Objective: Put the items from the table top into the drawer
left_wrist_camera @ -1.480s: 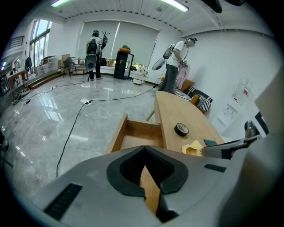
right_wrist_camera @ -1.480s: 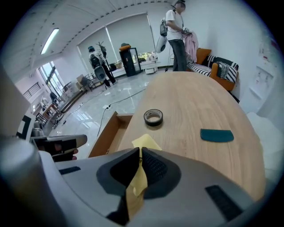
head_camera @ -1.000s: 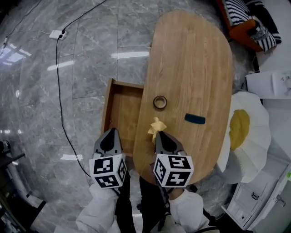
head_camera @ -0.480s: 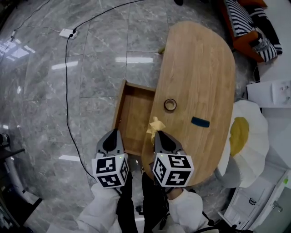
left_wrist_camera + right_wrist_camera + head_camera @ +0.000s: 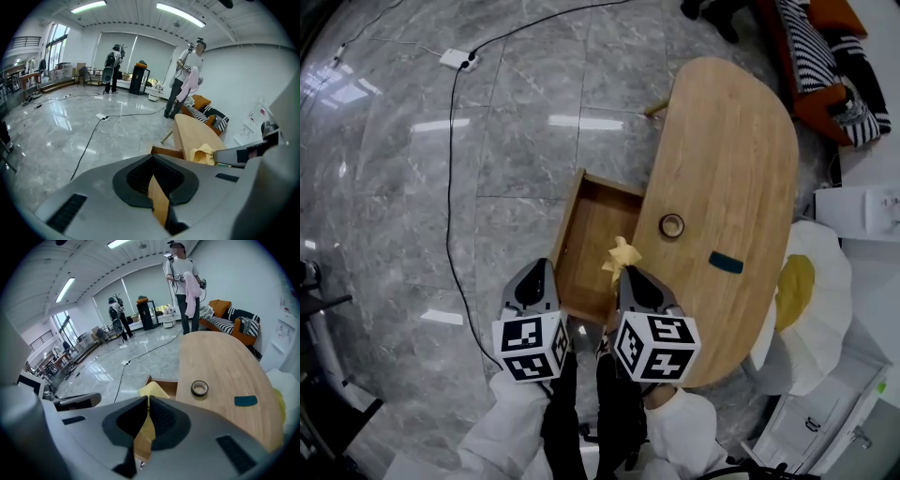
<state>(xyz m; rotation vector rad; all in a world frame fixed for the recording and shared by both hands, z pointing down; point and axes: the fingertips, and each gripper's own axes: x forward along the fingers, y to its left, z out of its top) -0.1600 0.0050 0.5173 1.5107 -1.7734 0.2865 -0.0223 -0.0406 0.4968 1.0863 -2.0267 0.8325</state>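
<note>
In the head view, a cable (image 5: 450, 187) runs down the grey floor at the left of the frame. My left hand-held gripper (image 5: 536, 269) sits at lower centre-left, over the floor just beside the open drawer (image 5: 591, 230). Its own view shows what the head view cannot: the left hand-held gripper (image 5: 152, 160) has its jaws together with nothing held, only a thin strip of tan wood showing through the slit behind the tips.

Just to the right, my right hand-held gripper (image 5: 628, 274) is clamped on the yellow cloth (image 5: 622, 254), which hangs above the drawer's near corner, at the bench (image 5: 731, 159) edge. The right gripper view confirms the pinch: the cloth (image 5: 150, 391) sticks up from between the closed pads. The left gripper view catches the same cloth (image 5: 202, 154) from the side, at right of centre.

Further right on the bench top lie a tape roll (image 5: 671, 226) and a small teal item (image 5: 726, 262), well apart from both hand-held grippers. The right gripper view shows them too, tape roll (image 5: 199, 388) and teal item (image 5: 245, 401); the left gripper view does not.
</note>
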